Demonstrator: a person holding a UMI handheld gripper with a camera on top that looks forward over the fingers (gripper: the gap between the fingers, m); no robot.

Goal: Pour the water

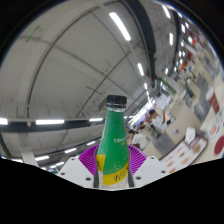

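Purple-padded fingers clamped on a green bottle with black cap, tilted up toward ceiling lights

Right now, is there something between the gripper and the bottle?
No. The bottle already stands between the fingers of the gripper, with the purple pads against its sides, so nothing separates them. No cup or other place to pour into is in view.
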